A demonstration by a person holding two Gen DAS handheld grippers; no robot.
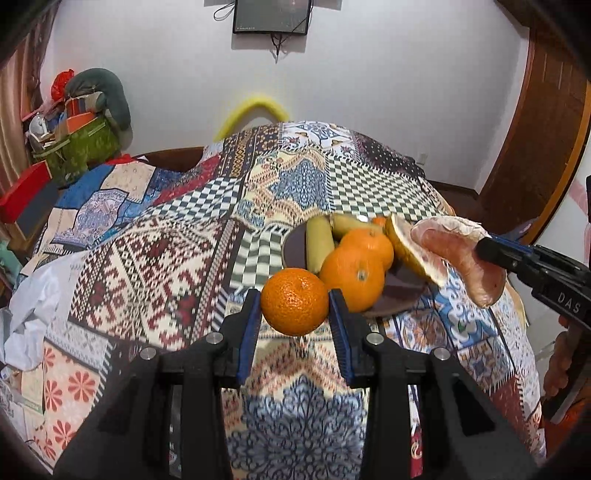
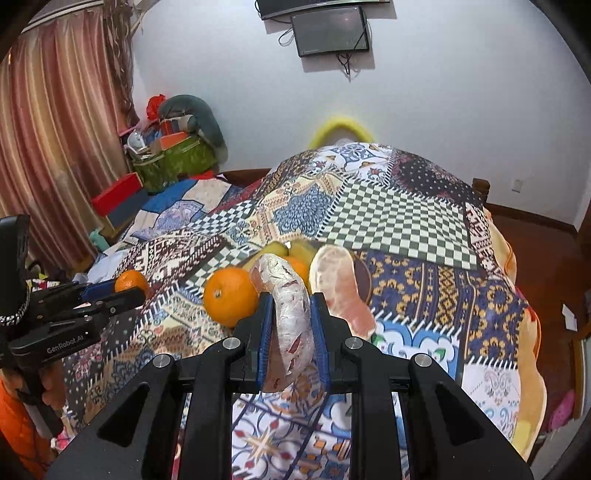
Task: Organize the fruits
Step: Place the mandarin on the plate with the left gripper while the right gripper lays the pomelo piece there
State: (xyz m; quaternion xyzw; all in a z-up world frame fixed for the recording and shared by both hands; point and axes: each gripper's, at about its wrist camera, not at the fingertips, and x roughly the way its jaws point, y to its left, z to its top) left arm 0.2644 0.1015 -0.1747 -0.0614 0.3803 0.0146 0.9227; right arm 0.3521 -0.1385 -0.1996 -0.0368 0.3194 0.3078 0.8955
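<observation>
A patchwork cloth covers the bench in a white-walled room with a wall screen. The left gripper clamps a mandarin beside the dark plate of fruit. The right gripper pinches a pomelo segment; only its view shows striped curtains.

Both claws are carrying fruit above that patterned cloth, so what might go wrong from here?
The left gripper holds the round orange only at its sides; it might slip and roll away. The right gripper's soft pomelo segment could get crushed or tear. The plate looks crowded, so added fruit may tumble off.
</observation>
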